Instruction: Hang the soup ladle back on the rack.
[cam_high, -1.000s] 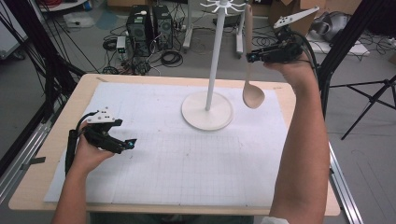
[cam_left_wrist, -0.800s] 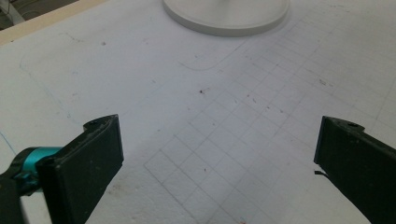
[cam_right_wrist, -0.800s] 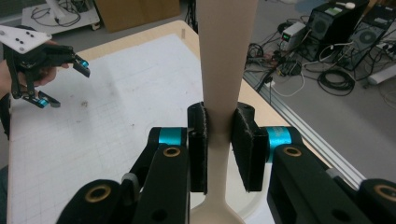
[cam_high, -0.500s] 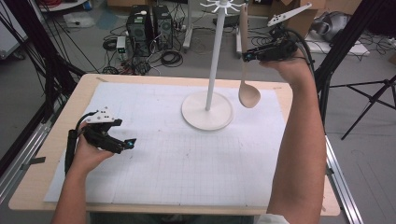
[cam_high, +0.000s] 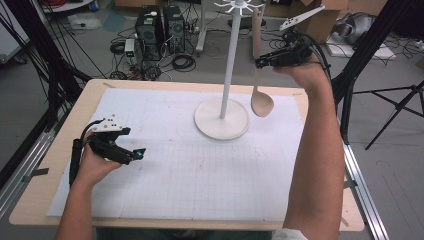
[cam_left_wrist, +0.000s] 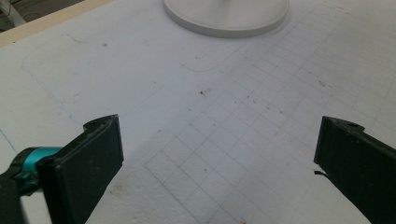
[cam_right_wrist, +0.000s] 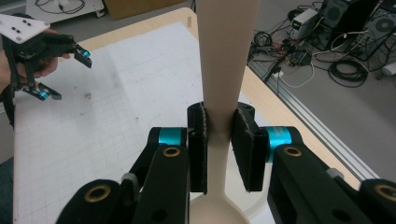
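Wooden spoon (cam_high: 259, 75) in transit to the white hanging stand (cam_high: 228, 65). The right tongs (cam_high: 258, 63) are clamped on the spoon's handle partway along its length; in the right gripper view the two black pads (cam_right_wrist: 198, 140) press on either side of the pale handle (cam_right_wrist: 227, 65), with the bowl just visible below them. The spoon hangs upright, bowl down, clear of the counter (cam_high: 65, 117) and just beside the stand's pole, its bowl over the far right edge of the round base (cam_high: 221, 122). The top of the handle reaches the level of the spoked ring (cam_high: 239, 6) at the head of the stand, close to one of the spokes; whether it touches a spoke cannot be told.

Progress, as judged: pickup and lift are complete, and the spoon is near the hanging height. What appears to remain is hooking the handle's end onto a spoke and releasing the grip.

Pose: the right forearm (cam_high: 315, 150) rises steeply from the near edge of the counter, wrist bent so that the tongs point level toward the pole. The left tongs (cam_high: 140, 152) rest low over the gridded mat (cam_high: 200, 170) at the near left, jaws spread wide with nothing between them, as the left gripper view confirms (cam_left_wrist: 215, 154).
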